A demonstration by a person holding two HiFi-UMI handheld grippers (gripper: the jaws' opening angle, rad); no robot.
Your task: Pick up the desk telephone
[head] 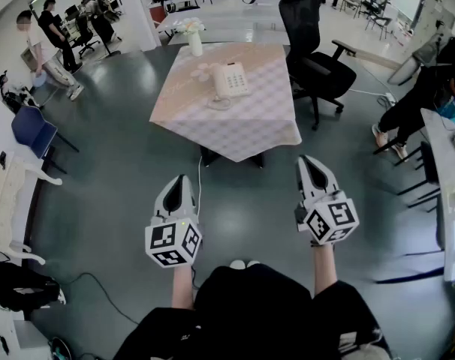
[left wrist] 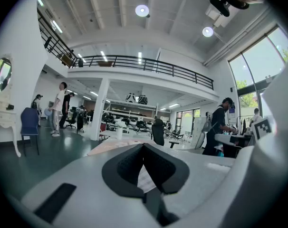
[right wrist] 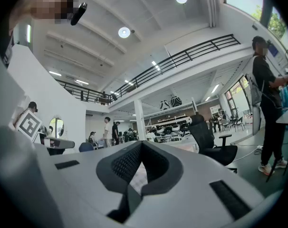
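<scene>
Well, left gripper (head: 180, 180) and right gripper (head: 308, 163) are clamped shut, empty, well short of the table (head: 246, 137). The desk telephone (head: 231, 79) sits toward its far edge, dead ahead, left perhaps nearer.

— Where is the desk telephone (head: 231, 79)?

— It sits flat on the table (head: 246, 130), on the pale checked cloth, near the middle of the top and a little toward the far side.

— How does it look?

— It is white and rectangular. In the head view its long sides run almost straight away from the camera.

— Is the handset (head: 219, 81) lifted?

— No, it lies in its cradle along the left side of the body. The keys are on the right side, but too small to read.

— And the cord (head: 219, 104)?

— It is white and lies in a loose loop on the cloth, just in front of the near left corner.
</scene>
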